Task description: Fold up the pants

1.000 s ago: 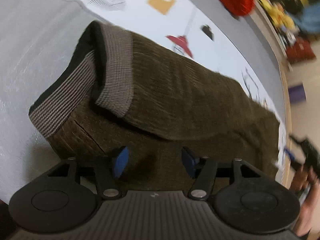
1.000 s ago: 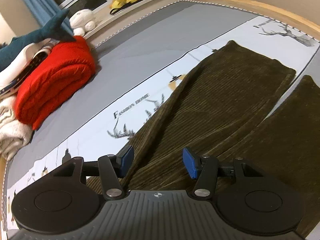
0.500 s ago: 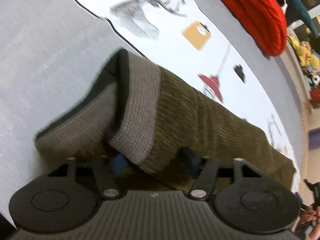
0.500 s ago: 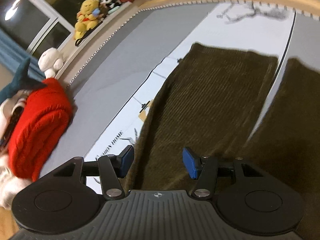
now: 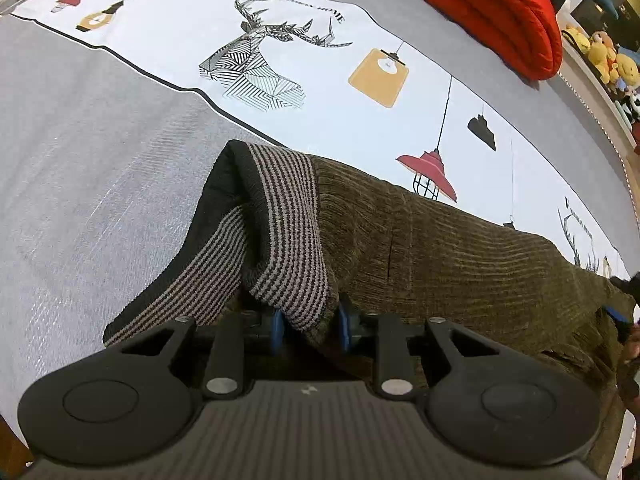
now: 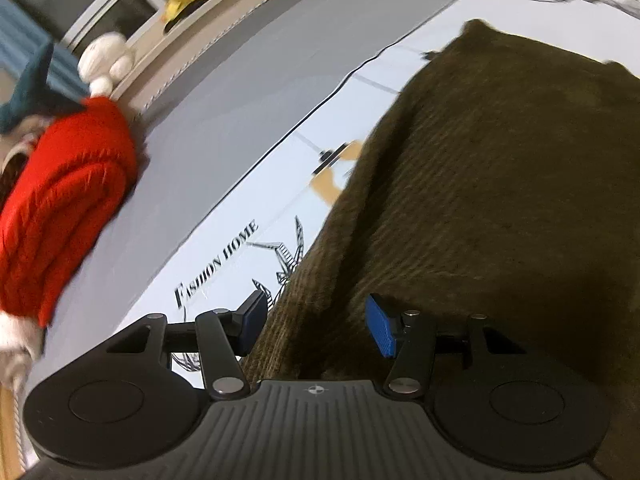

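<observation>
One claw [image 5: 310,326] now clamping pants [image 5: 460,248] waistband

pants [image 5: 460,248]: 1 | grippers: 2 – left gripper [image 5: 310,326], right gripper [image 6: 316,320] | red quilt [image 5: 480,4]: 1

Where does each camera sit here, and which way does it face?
Left wrist: on the left gripper, looking along its fingers, shut on the pants by the striped waistband.
Right wrist: on the right gripper, open over the pants' edge.
Shared: pants, printed cloth, red knit. No hand clearly visible.
</observation>
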A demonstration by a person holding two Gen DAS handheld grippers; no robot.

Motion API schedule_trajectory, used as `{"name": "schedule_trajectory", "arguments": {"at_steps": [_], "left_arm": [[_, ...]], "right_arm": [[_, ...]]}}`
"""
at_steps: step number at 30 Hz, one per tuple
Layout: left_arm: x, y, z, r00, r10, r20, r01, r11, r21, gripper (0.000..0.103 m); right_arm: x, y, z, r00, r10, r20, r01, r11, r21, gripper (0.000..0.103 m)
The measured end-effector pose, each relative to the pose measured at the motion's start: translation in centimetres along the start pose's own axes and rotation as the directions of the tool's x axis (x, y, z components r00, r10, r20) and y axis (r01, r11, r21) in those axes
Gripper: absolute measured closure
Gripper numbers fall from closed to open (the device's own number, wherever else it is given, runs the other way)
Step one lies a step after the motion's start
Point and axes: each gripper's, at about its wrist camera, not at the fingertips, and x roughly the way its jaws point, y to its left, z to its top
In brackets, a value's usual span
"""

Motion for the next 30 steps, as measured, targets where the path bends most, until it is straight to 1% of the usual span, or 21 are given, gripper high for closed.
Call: {"name": "schedule_trajectory", "arguments": {"at_steps": [3,4,5,6,7,9,12,15,18,20,23,26,28,29,30], "left_arm": [[0.0,-0.1,0.2,1.0,-0.001,-0.01,0.001,1.0,0.014,0.074],[0.0,0.0,0.3,1.0,-0.004,-0.016,0.004,1.0,0.013,0.074],[0.0,0.0,0.3,1.0,-0.007,-0.02,0.008,1.0,0.013,0.074],[-0.2,0.0,0.4,1.0,-0.011,-0.021,0.011,1.0,0.015,0.074],[-0.2,0.1,0.4,1.0,-0.015,-0.025,0.016,1.0,0.017,0.074],[-0.4,0.2,0.7,0.999,-0.024,-0.032,0.024,1.0,0.015,0.075],[-1.0,0.4,1.2,0.999,-0.044,-0.03,0.045,0.999,0.02,0.076],[-1.8,0.9,1.6,0.996,-0.081,-0.03,0.082,0.996,0.025,0.079],[-2.7,1.5,1.4,0.995,-0.094,-0.019,0.095,0.995,0.039,0.081],[-3.5,2.1,0.9,0.995,-0.1,-0.006,0.1,0.994,0.043,0.082],[-4.6,3.4,0.0,0.995,-0.096,0.011,0.096,0.995,0.037,0.084],[-5.8,4.9,-1.2,0.995,-0.101,0.023,0.101,0.995,0.027,0.084],[-6.3,5.7,-2.0,0.996,-0.091,0.023,0.09,0.995,0.037,0.084],[-6.3,6.0,-2.3,0.997,-0.072,0.018,0.071,0.996,0.048,0.084],[-6.3,6.4,-2.5,0.999,-0.053,0.01,0.052,0.997,0.056,0.084]], "right_arm": [[0.9,0.6,0.0,1.0,-0.013,0.012,0.013,0.999,-0.046,0.047],[1.1,0.8,0.1,1.0,-0.011,0.018,0.012,0.998,-0.059,0.052],[1.3,1.0,0.1,1.0,-0.012,0.024,0.013,0.997,-0.076,0.076],[1.5,1.3,0.1,1.0,-0.016,0.025,0.019,0.995,-0.097,0.092],[1.7,1.5,0.1,0.999,-0.033,0.022,0.035,0.992,-0.122,0.092],[1.2,1.5,0.0,0.999,-0.033,0.03,0.037,0.991,-0.132,0.095],[-1.1,1.3,0.3,0.999,-0.026,0.047,0.03,0.995,-0.092,0.096],[-5.4,1.0,0.7,0.997,0.008,0.078,-0.003,0.998,-0.06,0.096],[-10.4,0.6,0.7,0.995,0.033,0.09,-0.026,0.996,-0.081,0.097],[-13.7,-0.5,0.1,0.996,0.045,0.073,-0.038,0.995,-0.091,0.097],[-18.4,-2.9,-2.1,0.998,0.045,0.054,-0.037,0.989,-0.145,0.097],[-21.8,-6.1,-5.4,0.999,0.041,0.022,-0.036,0.983,-0.182,0.097],[-22.7,-8.5,-8.0,1.0,0.019,-0.023,-0.023,0.977,-0.211,0.097],[-22.4,-9.6,-9.1,0.997,-0.014,-0.074,-0.002,0.976,-0.216,0.097],[-21.9,-10.8,-10.2,0.985,-0.06,-0.161,0.024,0.975,-0.219,0.097]]}}
